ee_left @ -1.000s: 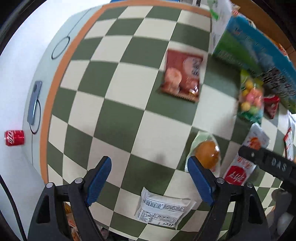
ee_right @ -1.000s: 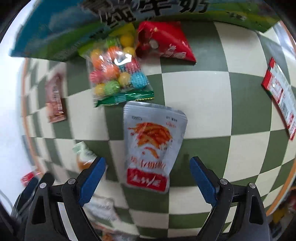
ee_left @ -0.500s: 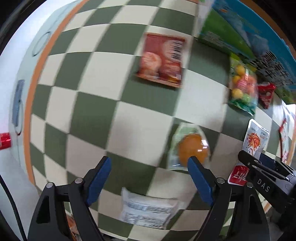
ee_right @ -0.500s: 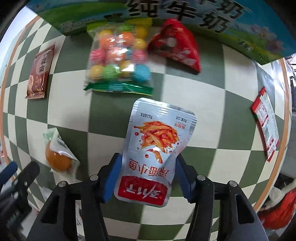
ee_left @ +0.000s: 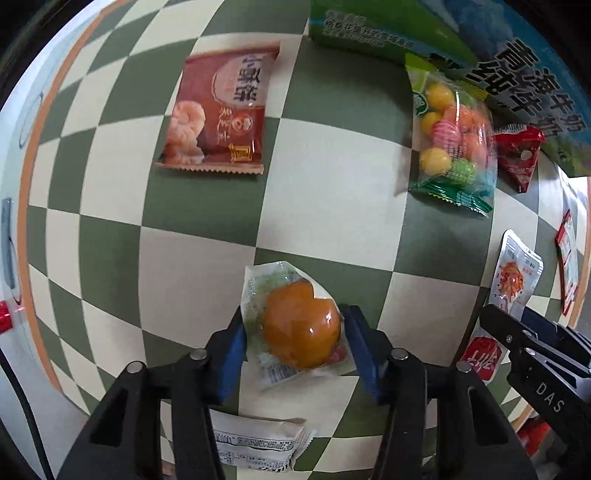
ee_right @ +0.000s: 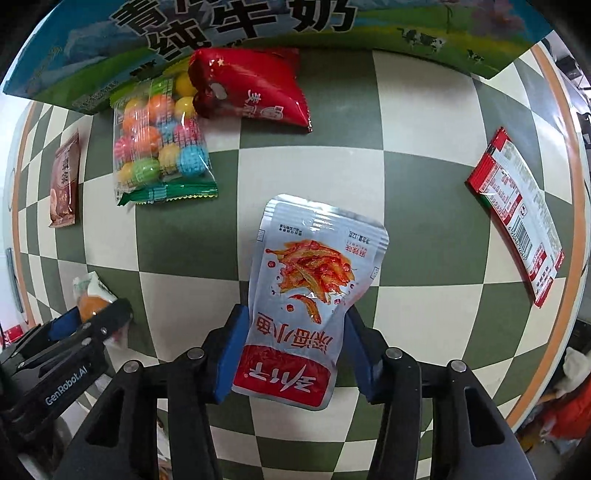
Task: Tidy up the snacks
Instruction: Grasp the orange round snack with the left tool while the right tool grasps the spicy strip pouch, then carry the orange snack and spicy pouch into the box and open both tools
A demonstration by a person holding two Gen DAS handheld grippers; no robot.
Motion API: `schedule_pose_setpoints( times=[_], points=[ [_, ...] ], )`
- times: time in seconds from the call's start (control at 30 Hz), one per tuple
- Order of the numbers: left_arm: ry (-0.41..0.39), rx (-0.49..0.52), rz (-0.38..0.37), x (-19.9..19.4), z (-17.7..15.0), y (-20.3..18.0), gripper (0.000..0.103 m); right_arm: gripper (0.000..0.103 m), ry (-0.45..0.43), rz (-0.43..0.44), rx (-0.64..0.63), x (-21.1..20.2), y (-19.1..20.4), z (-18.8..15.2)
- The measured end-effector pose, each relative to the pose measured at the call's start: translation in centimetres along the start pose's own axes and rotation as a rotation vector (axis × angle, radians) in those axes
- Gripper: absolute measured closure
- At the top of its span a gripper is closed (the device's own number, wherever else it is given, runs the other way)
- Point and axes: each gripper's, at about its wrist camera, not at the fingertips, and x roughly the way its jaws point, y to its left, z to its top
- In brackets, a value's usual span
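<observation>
A clear-wrapped orange snack packet (ee_left: 301, 336) lies on the green-and-cream checked tablecloth (ee_left: 332, 206). My left gripper (ee_left: 293, 321) points straight down over it. Its jaws are closing, and the blue pads press the wrapper on both sides. A silver fish-snack pouch (ee_right: 310, 280) with a red bottom band sits between the blue pads of my right gripper (ee_right: 295, 317). Those jaws are closing too, and they squeeze the pouch's lower sides. The two grippers stand close side by side.
A milk carton box (ee_right: 258, 22) stands along the far side. In front of it lie a bag of coloured candy balls (ee_right: 159, 144) and a red packet (ee_right: 251, 88). A brown shrimp packet (ee_left: 221, 110), a white packet (ee_left: 255, 446) and a red-edged packet (ee_right: 517, 221) lie around.
My left gripper moved over the orange packet, sank and closed on it. My right gripper closed from wide open onto the silver pouch.
</observation>
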Motion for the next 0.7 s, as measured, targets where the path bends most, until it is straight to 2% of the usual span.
schedule_pose_setpoints(
  times=[0.07, 0.33, 0.43, 0.7],
  points=[
    [-0.01, -0.003, 0.007, -0.4, 0.0, -0.4, 0.06, 0.052, -0.001, -0.004, -0.008, 0.1, 0.1, 0.6],
    [-0.027, -0.007, -0.016, -2.6, -0.6, -1.6, 0.06, 0.054, -0.017, 0.023, -0.01, 0.2, 0.0, -0.7],
    [-0.052, 0.002, -0.043, -5.3, 0.0, -1.1, 0.06, 0.055, -0.03, 0.042, -0.005, -1.1, -0.8, -0.8],
    [-0.184, 0.065, -0.182, -14.7, 0.9, -4.4, 0.06, 0.055, -0.11, 0.148, -0.028, -7.7, -3.2, -1.0]
  ],
)
